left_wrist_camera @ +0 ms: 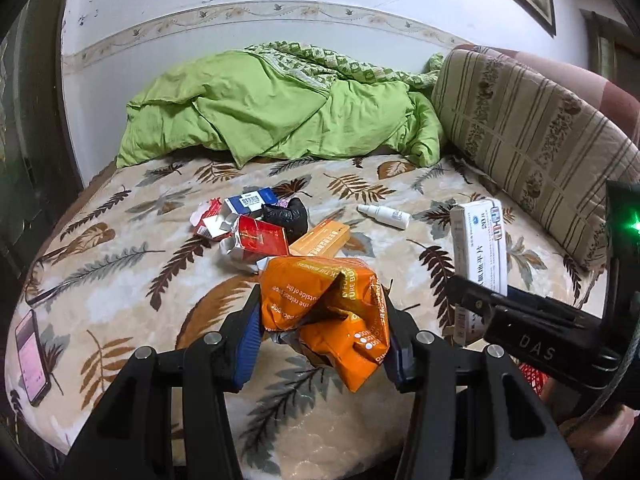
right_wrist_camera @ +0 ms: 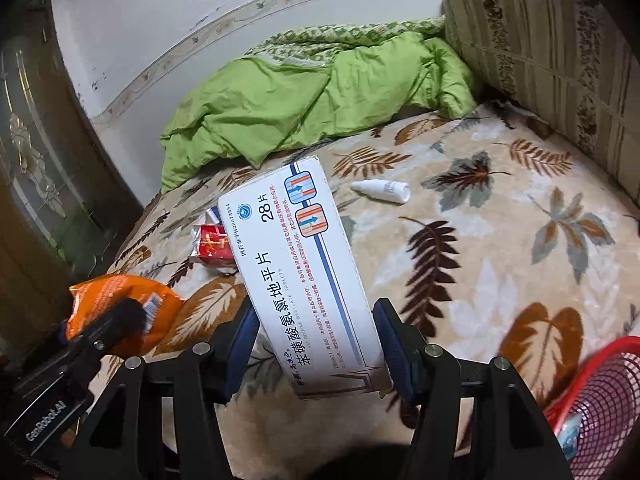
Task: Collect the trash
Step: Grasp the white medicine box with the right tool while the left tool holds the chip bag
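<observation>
I am holding both loads above bed [left_wrist_camera: 120, 240]. Left gripper [left_wrist_camera: 320, 344] is clamping crumpled orange wrapper [left_wrist_camera: 324, 312]; right gripper [right_wrist_camera: 316, 344] is pinching white tablet box [right_wrist_camera: 304, 280] across near end.

Risk: box is gripped only at its end (cardboard could pivot between pads), missing red mesh basket [right_wrist_camera: 600, 392] at near right.

Box's long axis is running near-to-far, free end pointing up toward green quilt [right_wrist_camera: 304, 92].
</observation>
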`<move>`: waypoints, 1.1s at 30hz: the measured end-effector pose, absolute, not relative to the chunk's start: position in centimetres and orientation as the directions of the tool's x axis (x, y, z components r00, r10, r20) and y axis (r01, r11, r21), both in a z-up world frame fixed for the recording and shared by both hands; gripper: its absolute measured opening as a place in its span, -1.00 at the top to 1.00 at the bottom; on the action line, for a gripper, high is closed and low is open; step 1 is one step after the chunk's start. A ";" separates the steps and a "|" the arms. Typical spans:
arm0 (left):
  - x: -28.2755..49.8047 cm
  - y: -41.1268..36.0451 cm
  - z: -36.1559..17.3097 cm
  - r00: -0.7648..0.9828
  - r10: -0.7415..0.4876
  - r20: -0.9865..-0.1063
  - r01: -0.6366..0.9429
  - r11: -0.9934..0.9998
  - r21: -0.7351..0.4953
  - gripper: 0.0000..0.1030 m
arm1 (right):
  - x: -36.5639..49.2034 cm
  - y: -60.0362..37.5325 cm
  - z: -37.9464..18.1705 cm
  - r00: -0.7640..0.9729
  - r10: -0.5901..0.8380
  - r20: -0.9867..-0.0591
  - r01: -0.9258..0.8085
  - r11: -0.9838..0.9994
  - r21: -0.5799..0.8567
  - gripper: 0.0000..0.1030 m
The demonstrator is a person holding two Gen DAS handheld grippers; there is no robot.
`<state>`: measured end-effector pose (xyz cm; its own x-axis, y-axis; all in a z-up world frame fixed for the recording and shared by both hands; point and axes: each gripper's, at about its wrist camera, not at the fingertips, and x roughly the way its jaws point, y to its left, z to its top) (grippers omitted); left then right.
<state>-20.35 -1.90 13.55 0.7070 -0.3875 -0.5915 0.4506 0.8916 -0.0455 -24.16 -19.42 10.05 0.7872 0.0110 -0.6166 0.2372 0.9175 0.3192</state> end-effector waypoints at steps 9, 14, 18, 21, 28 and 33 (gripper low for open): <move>-19.1 -3.2 11.4 0.707 -0.341 -0.620 0.433 0.902 -0.003 0.03 | -24.7 -19.8 9.8 0.781 -0.003 -0.624 0.247 0.920 0.305 -0.21; -16.9 -3.1 9.3 0.678 -0.327 -0.658 0.420 0.907 -0.018 0.03 | -23.8 -19.5 9.6 0.773 -0.002 -0.634 0.242 0.925 0.293 -0.21; -15.9 -2.7 8.1 0.672 -0.319 -0.668 0.419 0.908 -0.012 0.03 | -23.2 -19.5 8.9 0.758 0.037 -0.651 0.232 0.918 0.323 -0.21; -15.0 -2.4 7.4 0.663 -0.329 -0.672 0.418 0.908 -0.032 0.03 | -22.7 -19.8 8.2 0.744 0.057 -0.666 0.229 0.914 0.334 -0.21; -13.5 -2.7 6.0 0.636 -0.341 -0.693 0.424 0.904 -0.056 0.03 | -21.5 -19.8 7.3 0.714 0.076 -0.696 0.231 0.913 0.336 -0.21; -13.4 -2.6 5.9 0.642 -0.338 -0.688 0.424 0.904 -0.048 0.03 | -21.2 -19.8 7.1 0.705 0.081 -0.704 0.229 0.914 0.334 -0.21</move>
<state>-13.43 -2.64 5.93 0.6420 -0.3378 -0.6883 0.4243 0.9042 -0.0481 -21.24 -19.77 7.05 0.7053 0.0811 -0.7043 0.2287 0.9142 0.3344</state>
